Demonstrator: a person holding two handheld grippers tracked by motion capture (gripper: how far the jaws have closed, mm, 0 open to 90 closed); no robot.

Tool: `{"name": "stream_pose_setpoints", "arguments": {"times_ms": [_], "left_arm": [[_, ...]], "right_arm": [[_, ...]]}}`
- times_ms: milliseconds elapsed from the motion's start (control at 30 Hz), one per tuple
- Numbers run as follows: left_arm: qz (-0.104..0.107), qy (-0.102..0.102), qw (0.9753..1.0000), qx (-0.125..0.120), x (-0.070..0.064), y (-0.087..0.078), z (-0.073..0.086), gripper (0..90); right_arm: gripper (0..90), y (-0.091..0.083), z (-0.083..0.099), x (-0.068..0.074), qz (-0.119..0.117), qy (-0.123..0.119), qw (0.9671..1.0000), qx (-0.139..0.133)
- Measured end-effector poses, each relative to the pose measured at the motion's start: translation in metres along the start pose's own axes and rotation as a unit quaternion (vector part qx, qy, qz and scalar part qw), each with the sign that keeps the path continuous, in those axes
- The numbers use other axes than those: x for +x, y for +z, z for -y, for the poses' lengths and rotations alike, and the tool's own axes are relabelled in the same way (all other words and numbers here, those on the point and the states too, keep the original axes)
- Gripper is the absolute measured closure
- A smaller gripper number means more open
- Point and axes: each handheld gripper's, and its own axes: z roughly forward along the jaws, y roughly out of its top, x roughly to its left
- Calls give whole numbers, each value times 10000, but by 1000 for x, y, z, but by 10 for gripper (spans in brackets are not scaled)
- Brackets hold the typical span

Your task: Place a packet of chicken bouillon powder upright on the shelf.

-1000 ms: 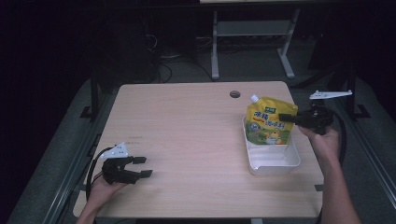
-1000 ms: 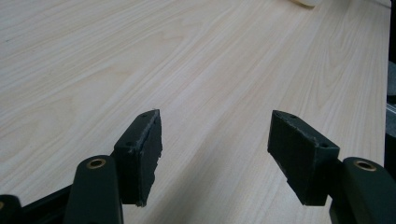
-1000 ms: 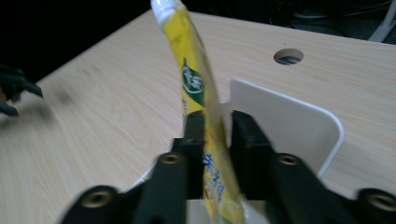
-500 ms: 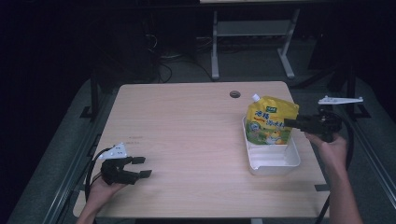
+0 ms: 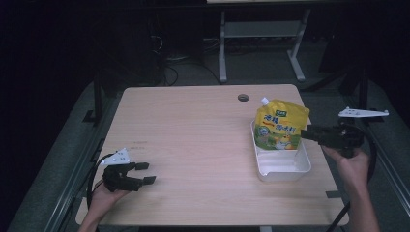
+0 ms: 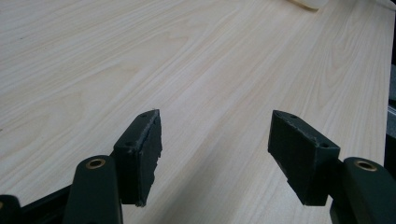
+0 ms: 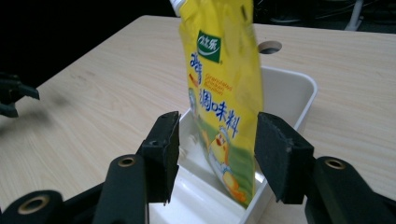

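Between the spread jaws of the right claw [image 7: 212,156], now drawn back a little, the yellow pouch [image 7: 222,88] is left standing in the white tray [image 7: 289,93], apparently just released. Placement is judged done. Left claw [image 5: 145,173] rests spread on the tabletop [image 5: 193,140].

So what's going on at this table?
A person holds a two-jaw gripper in each hand. The right gripper is beside a yellow pouch that stands propped in a white tray, its jaws open on either side of the pouch. The left gripper rests open on the bare wooden table, far from the tray.
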Motion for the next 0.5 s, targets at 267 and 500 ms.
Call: {"name": "stream_pose_setpoints", "arguments": {"times_ms": [267, 500], "left_arm": [[-2, 13, 10000, 4, 0, -1, 1, 343], [-4, 20, 10000, 21, 1, -1, 1, 341]], "right_arm": [[482, -8, 10, 14, 67, -113, 9999, 20], [449, -8, 14, 41, 66, -389, 9991, 138]]}}
